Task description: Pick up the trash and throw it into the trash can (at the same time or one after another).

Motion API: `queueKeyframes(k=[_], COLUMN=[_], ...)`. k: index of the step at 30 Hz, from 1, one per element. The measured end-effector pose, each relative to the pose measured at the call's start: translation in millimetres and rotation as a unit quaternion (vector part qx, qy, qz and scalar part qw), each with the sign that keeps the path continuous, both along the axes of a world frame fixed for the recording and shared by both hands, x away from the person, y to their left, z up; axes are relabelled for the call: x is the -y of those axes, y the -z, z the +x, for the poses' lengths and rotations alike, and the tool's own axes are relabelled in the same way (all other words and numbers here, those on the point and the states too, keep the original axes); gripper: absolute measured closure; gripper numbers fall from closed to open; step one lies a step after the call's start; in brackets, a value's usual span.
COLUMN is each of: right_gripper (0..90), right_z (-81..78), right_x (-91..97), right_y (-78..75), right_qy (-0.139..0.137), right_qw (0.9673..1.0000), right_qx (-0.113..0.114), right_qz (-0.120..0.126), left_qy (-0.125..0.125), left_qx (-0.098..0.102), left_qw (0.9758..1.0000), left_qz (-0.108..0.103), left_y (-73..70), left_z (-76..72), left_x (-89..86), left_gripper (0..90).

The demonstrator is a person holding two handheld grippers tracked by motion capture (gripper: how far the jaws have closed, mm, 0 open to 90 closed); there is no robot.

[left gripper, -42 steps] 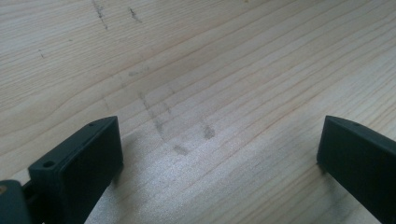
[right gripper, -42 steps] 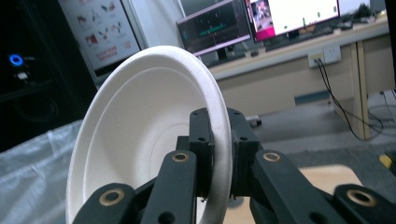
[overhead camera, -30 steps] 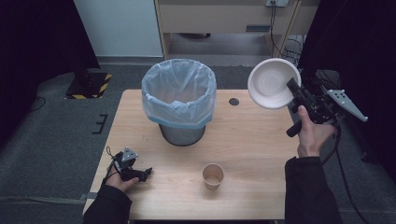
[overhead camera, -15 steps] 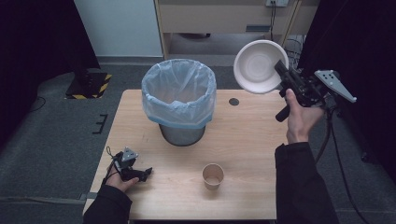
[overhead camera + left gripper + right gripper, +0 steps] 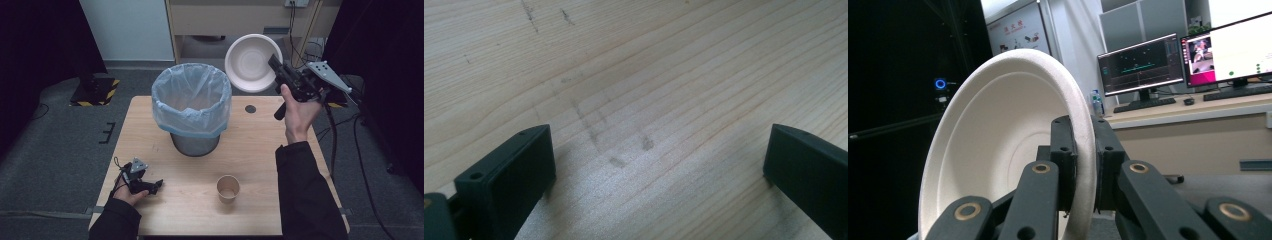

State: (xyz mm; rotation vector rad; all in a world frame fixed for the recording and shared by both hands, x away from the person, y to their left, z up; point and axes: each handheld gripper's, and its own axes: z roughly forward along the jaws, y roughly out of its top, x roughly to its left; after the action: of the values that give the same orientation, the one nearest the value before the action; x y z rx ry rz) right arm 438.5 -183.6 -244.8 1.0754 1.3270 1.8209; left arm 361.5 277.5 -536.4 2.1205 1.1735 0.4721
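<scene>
A white paper bowl (image 5: 248,61) hangs tilted in the air to the right of the bin's rim, its hollow facing the camera. My right gripper (image 5: 274,64) is shut on the bowl's rim; in the right gripper view both jaws pinch the rim of the bowl (image 5: 998,145). A bin (image 5: 192,102) lined with a pale blue bag stands at the table's middle back. My left gripper (image 5: 150,187) rests on the table's front left, and in the left gripper view its jaws stand wide apart over bare wood (image 5: 649,100), nothing between them.
A small brown paper cup (image 5: 228,188) stands upright near the front edge, right of centre. A dark round hole (image 5: 250,108) marks the tabletop behind the right forearm. Desks with monitors (image 5: 1143,67) lie beyond the bowl in the right gripper view.
My right gripper has carried the bowl up and leftward, from the table's right edge toward the bin. The left gripper and the cup have stayed put.
</scene>
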Motion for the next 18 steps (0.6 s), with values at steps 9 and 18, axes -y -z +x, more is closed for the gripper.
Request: queueKeyframes(k=[9, 18], right_gripper=[83.3, 83.3], right_z=[14.8, 29.6], right_x=[-30.5, -58.1], right_y=[-3.7, 0.5], right_qy=[-0.019, -0.03], right_qw=[0.9998, 0.9995], right_qx=[-0.001, -0.008], right_qz=[-0.006, -0.007], left_qy=[0.0, 0.001], left_qx=[0.0, 0.0], left_qw=[1.0, 1.0], left_qz=[0.0, 0.0], left_y=[-0.1, 0.1], left_z=[0.2, 0.3], left_x=[0.1, 0.2], left_gripper=[0.0, 0.0])
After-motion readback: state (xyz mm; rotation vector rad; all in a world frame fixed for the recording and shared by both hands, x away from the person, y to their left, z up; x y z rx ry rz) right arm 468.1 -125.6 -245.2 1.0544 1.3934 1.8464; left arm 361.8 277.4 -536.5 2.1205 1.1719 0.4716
